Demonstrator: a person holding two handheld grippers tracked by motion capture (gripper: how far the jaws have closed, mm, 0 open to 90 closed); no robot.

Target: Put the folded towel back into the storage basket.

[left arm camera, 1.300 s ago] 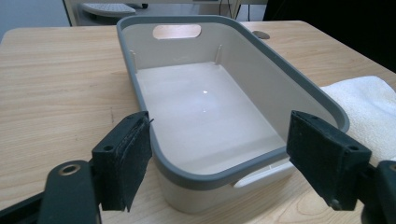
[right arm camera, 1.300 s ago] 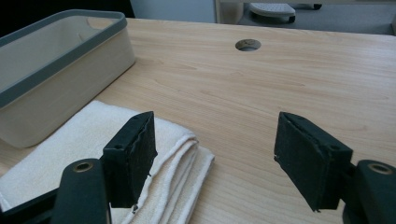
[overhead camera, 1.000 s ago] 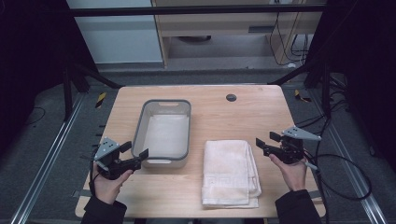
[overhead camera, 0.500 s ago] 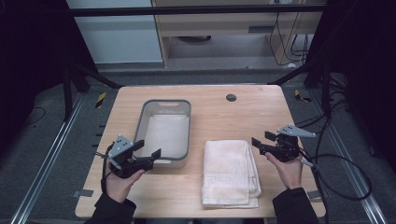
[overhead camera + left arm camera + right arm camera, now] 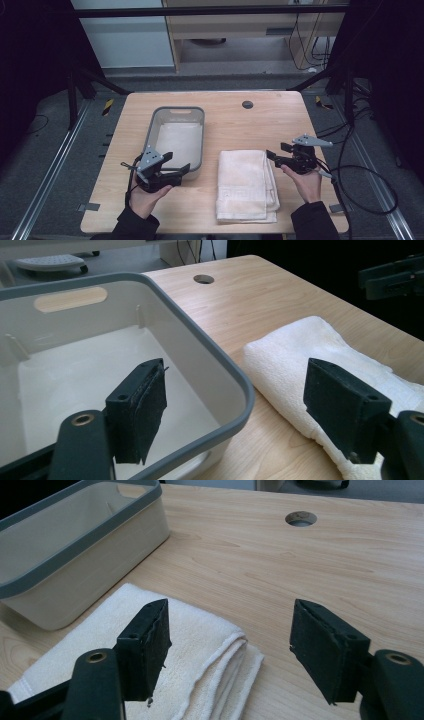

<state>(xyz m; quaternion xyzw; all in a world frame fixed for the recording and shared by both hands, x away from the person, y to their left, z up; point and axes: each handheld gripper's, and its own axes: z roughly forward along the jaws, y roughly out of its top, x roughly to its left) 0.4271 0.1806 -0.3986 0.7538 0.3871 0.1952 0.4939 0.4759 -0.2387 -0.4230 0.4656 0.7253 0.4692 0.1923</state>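
A wooden table (image 5: 235, 120) is standing on a grey floor (image 5: 45, 150), with a round hole (image 5: 247, 104) sitting near its far edge. Two grey tape patches (image 5: 87, 206) are sticking to its near corners. Metal rails (image 5: 55, 170) are running along the floor on both sides. Yellow-black marks (image 5: 107, 106) are lying by the far corners. Behind, a wooden desk (image 5: 250, 20) is standing beside a white panel (image 5: 130, 40), and cables (image 5: 320, 47) are hanging at the right.
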